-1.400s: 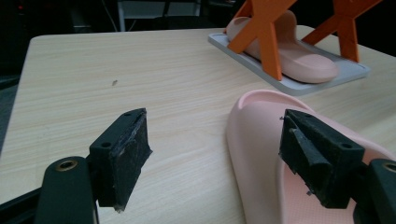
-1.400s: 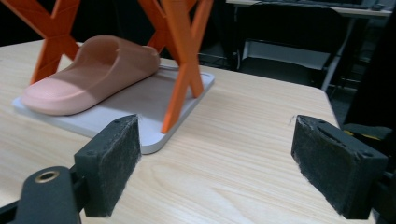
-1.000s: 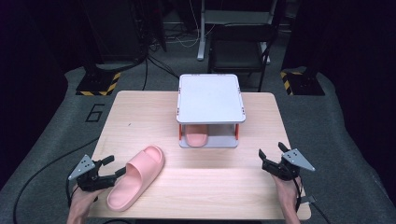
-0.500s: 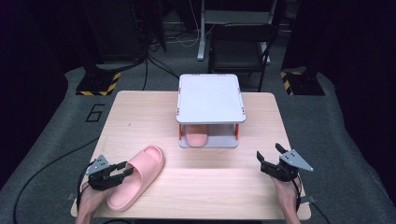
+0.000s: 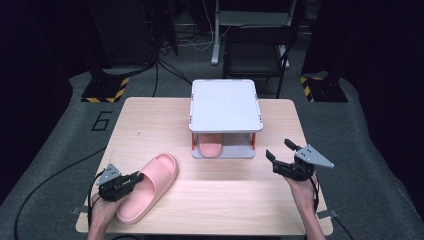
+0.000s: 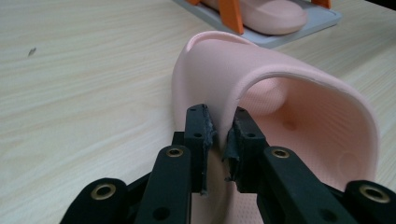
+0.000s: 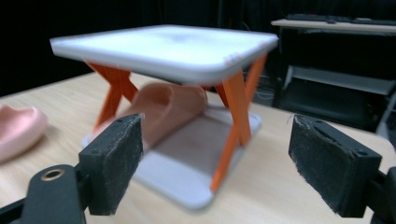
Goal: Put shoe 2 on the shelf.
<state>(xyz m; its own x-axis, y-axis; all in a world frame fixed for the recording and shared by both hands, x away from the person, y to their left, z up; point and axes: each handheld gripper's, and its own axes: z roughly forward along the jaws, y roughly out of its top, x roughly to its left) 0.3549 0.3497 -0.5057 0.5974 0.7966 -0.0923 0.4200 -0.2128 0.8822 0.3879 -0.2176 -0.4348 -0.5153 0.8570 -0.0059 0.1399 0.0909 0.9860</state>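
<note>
While the left tongs (image 5: 134, 179) have just closed onto the strap edge of a pink slipper (image 5: 150, 192) lying on the surface (image 5: 220, 200), the right tongs (image 5: 280, 156) hover spread apart. Beyond them stands a white rack (image 5: 225, 105) sheltering a second slipper (image 5: 210, 148).

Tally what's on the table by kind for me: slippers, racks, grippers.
Pink slippers: 2, one clamped at its side wall by the left gripper, one on the rack's lower shelf.
Two-tier racks: 1.
Grippers: 2, the right gripper open, holding nothing.
Total: 5.
</note>
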